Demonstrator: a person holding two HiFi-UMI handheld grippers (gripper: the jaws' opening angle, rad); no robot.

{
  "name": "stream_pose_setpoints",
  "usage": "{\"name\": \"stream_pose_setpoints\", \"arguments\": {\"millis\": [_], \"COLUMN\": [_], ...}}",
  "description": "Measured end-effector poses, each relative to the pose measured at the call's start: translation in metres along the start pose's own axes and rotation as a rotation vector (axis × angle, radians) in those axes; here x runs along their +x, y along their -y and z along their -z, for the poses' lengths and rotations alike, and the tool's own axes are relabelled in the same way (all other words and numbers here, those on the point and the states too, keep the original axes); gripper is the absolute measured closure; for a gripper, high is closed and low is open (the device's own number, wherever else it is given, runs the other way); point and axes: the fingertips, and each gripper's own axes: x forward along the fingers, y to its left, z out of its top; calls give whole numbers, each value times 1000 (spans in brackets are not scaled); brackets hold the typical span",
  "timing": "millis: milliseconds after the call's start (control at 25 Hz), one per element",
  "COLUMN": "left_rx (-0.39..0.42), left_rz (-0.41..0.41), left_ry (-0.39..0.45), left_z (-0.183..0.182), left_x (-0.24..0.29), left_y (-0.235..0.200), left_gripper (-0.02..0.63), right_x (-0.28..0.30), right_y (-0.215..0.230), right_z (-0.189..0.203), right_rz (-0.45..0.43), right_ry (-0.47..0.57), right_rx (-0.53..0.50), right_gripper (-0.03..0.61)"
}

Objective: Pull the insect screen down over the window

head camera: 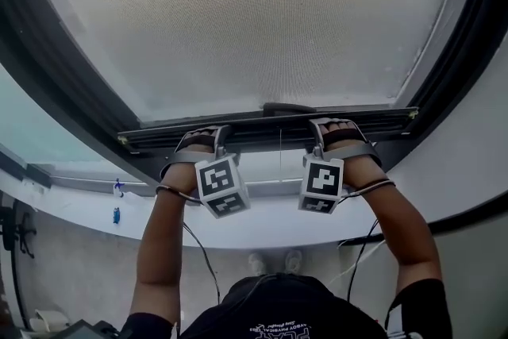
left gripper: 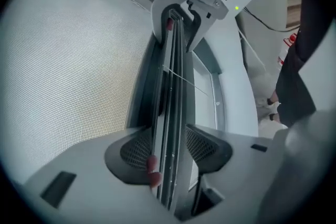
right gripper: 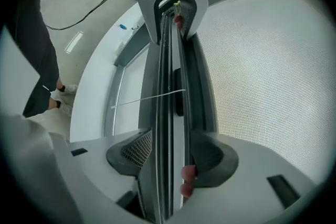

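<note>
Jaw tips: from the head view, the tips of the left gripper [head camera: 205, 137] and the right gripper [head camera: 339, 129] are lost behind the bottom bar [head camera: 270, 127].
Bottom bar: its near end runs off the lower edge of both gripper views.
Reddish bits [left gripper: 152, 166]: one beside each gripper's inner pad, too blurred to identify.
Blue specks [head camera: 116, 215]: on the sill [head camera: 79, 206] left of the left gripper, too small to tell.

Your insect screen [head camera: 246, 20] is pale grey, finely gridded mesh; at six o'clock, its bottom bar [head camera: 270, 125] is black.
</note>
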Motion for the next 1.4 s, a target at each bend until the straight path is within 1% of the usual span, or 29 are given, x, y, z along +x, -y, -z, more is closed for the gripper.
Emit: {"name": "stream_pose_setpoints", "arguments": {"millis": [120,240,360,640,840,960,1160,1320,1400], "left_rx": [-8,-29,-33,-24,-12,-15,11,49,62], "left_rz": [28,59,81,74,63,73,18,-21,1], "left_ry": [-7,3,11,-10,-11,-20,-45,-93,-110], "left_z": [3,3,3,6,10,10,15,18,18], "left_x": [10,11,11,18,27,27,31,40,42], "left_y": [14,21,23,33,38,42,44,40,39], "left_gripper": [413,411,412,411,411,411,411,410,407], "right_x": [7,8,8,11,15,18,22,29,30], "right_y": [-15,-22,-26,-37,-43,-47,-47,-39,-36], "right_z": [2,3,4,4,4,4,4,4,4], "right_rz": [-52,-70,-93,-129,-136,-134,-99,-67,-66], "right_ry": [-10,-23,-29,-36,-37,-39,-43,-58,-57], "right_rx": [-3,-21,-30,-8,16,29,36,24,30], "right_gripper": [367,366,366,367,367,367,367,367,367]}}
